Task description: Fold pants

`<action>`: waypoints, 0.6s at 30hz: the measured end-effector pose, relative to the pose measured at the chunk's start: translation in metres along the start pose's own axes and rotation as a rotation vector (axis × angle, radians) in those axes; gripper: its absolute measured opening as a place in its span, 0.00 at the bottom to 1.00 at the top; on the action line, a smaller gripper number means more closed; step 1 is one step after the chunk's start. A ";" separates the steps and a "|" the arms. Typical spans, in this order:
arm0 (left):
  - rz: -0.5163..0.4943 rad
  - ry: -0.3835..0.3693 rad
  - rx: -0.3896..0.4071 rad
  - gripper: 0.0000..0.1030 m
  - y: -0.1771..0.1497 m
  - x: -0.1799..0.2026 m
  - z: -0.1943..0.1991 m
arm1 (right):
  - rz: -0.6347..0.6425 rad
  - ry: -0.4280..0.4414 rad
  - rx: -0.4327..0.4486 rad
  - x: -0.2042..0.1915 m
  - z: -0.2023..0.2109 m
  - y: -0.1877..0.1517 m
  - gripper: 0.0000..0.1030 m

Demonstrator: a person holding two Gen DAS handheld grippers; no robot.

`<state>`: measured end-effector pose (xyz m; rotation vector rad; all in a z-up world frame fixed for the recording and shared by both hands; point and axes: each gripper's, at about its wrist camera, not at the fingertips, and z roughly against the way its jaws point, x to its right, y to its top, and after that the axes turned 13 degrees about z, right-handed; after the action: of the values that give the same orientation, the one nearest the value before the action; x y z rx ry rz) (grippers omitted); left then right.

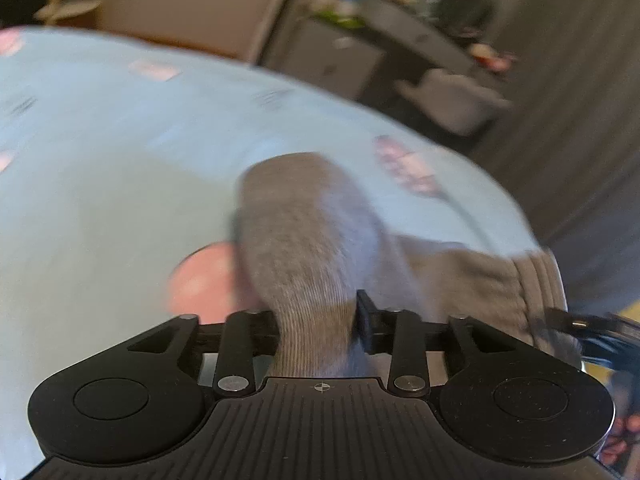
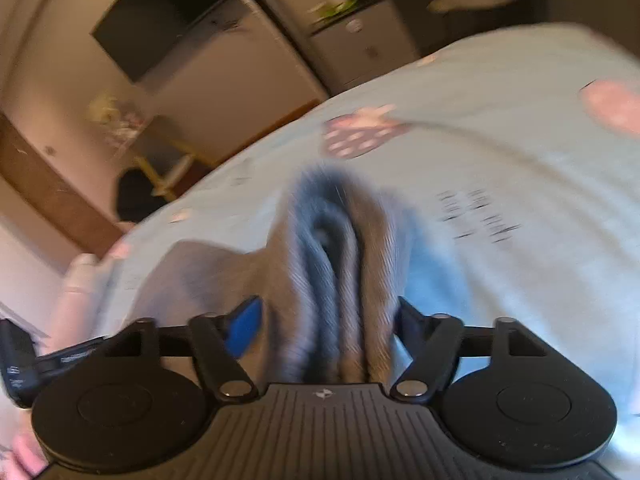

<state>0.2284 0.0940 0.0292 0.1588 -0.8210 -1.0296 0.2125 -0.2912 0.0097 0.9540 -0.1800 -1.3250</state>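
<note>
A pale-blue printed bedsheet (image 1: 100, 140) covers the bed; a grey cabinet (image 2: 360, 48) stands behind, its top cluttered — contents blurred. Your left gripper (image 1: 316, 316) pinches the grey pants (image 1: 304, 240) above the sheet; your right gripper (image 2: 326, 320) clamps their bunched folds.

Right wrist view, heavily motion-blurred. Right gripper (image 2: 326, 320) was clamped on a bunched fold of the grey pants (image 2: 340, 272); ribbed fabric filled the gap between the fingers, several layers stacked edge-on with a darker inner fold. Blue pad (image 2: 246, 326) was visible on the left finger, pressed beside the cloth. More grey fabric trailed down-left onto the light blue bedsheet (image 2: 500, 152), which carried pink printed patches (image 2: 352, 136) and dark lettering (image 2: 480, 216). Behind the bed: dark wall-mounted screen (image 2: 160, 24), pale cabinet (image 2: 360, 48), yellow-framed stand (image 2: 164, 172). Detail beyond that was unreadable.
</note>
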 end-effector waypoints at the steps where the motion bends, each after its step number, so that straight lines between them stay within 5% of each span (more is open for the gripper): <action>1: 0.039 0.032 0.012 0.43 -0.002 -0.011 0.002 | -0.021 0.004 0.000 0.005 0.004 -0.002 0.78; 7: 0.125 0.097 0.117 0.54 -0.021 -0.037 0.043 | -0.084 0.049 0.068 0.013 0.041 -0.018 0.79; 11: 0.042 0.089 0.149 0.89 -0.055 -0.012 0.069 | -0.047 0.039 0.036 -0.014 0.045 -0.039 0.84; 18: -0.065 0.127 0.075 0.93 -0.106 0.024 0.069 | 0.060 -0.038 -0.039 -0.067 0.051 -0.085 0.90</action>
<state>0.1146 0.0348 0.0391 0.3136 -0.7431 -1.0389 0.0991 -0.2525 0.0111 0.8841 -0.2096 -1.2879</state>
